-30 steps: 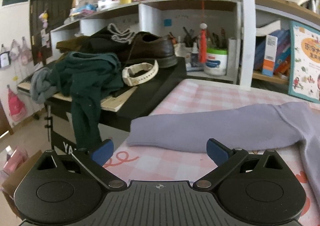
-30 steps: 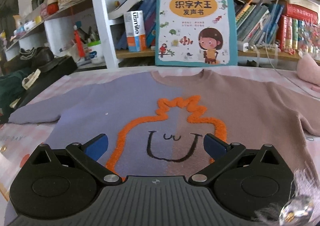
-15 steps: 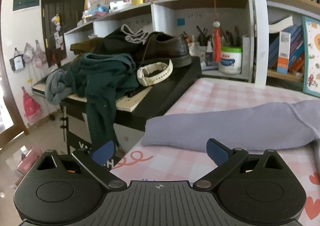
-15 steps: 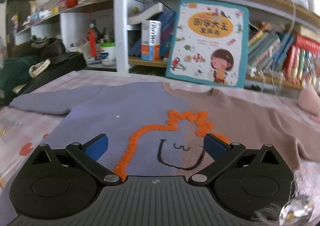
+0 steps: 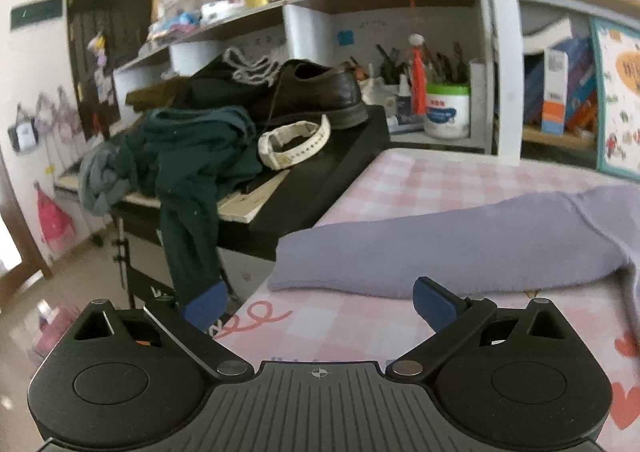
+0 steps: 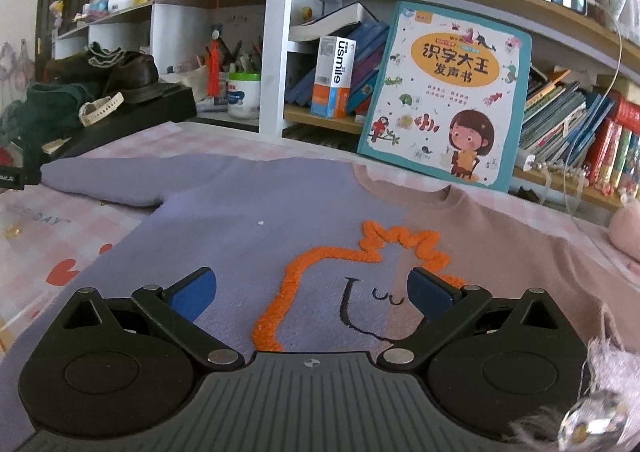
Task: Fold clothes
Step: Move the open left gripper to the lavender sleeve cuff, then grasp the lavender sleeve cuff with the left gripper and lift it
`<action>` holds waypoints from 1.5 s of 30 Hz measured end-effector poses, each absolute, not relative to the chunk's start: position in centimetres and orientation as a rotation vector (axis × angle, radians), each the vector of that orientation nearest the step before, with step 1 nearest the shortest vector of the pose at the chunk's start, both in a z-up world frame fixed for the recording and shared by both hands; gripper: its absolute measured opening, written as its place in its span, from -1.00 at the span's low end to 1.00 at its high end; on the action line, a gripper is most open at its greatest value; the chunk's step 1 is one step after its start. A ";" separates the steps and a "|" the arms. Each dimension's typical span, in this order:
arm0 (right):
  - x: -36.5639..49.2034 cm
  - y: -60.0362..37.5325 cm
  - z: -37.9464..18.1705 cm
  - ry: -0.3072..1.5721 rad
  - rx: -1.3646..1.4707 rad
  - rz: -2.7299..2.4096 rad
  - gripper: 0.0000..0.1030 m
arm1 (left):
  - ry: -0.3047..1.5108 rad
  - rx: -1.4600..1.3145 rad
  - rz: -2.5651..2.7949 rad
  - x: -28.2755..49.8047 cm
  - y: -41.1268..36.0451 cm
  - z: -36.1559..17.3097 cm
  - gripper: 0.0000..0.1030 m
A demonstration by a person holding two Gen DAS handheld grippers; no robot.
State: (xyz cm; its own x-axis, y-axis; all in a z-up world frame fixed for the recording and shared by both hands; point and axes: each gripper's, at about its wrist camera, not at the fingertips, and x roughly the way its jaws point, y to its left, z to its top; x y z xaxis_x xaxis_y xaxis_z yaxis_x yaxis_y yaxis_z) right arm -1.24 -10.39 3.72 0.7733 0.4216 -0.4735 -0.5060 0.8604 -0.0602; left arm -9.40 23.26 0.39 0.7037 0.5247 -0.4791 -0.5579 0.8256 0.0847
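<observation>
A sweater (image 6: 280, 220) lies flat, front side up, on a pink checked cloth (image 5: 420, 180). Its one half is lilac and the other half is dusty pink, with an orange outline and a small drawn face in the middle. The lilac sleeve (image 5: 460, 248) stretches out sideways toward the edge of the surface, near a black box (image 5: 332, 180) that carries a brown shoe (image 5: 316, 92) and a white watch strap (image 5: 294, 144).

The left gripper (image 5: 320, 302) is above the cloth just in front of the sleeve cuff — its jaws are spread wide and grasp nothing. The right gripper (image 6: 312, 290) is over the chest of the sweater, also spread apart and empty. A picture book (image 6: 444, 96) leans against the bookshelf behind the collar.
</observation>
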 end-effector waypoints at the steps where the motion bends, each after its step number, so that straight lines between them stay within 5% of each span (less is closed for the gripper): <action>1: -1.1 -10.4 3.7 0.472 -0.185 0.510 0.99 | 0.509 -0.080 0.597 -9.5 23.4 0.4 0.96; 11: -0.9 -10.0 3.4 0.503 -0.196 0.566 0.99 | 0.547 -0.179 0.603 -8.8 25.6 0.0 0.87; 16: -0.5 -10.1 3.3 0.527 -0.176 0.587 0.99 | 0.569 -0.210 0.604 -8.2 26.3 -0.3 0.53; 30: 0.3 -10.6 3.1 0.564 -0.116 0.592 0.99 | 0.576 -0.272 0.609 -4.9 27.4 -0.8 0.31; 40: 0.3 -10.8 3.1 0.578 -0.114 0.597 0.99 | 0.516 -0.407 0.596 -3.8 28.4 -0.7 -0.70; 45: 0.6 -10.5 3.0 0.582 -0.112 0.599 0.99 | 0.454 -0.378 0.547 -4.0 26.6 0.6 -0.86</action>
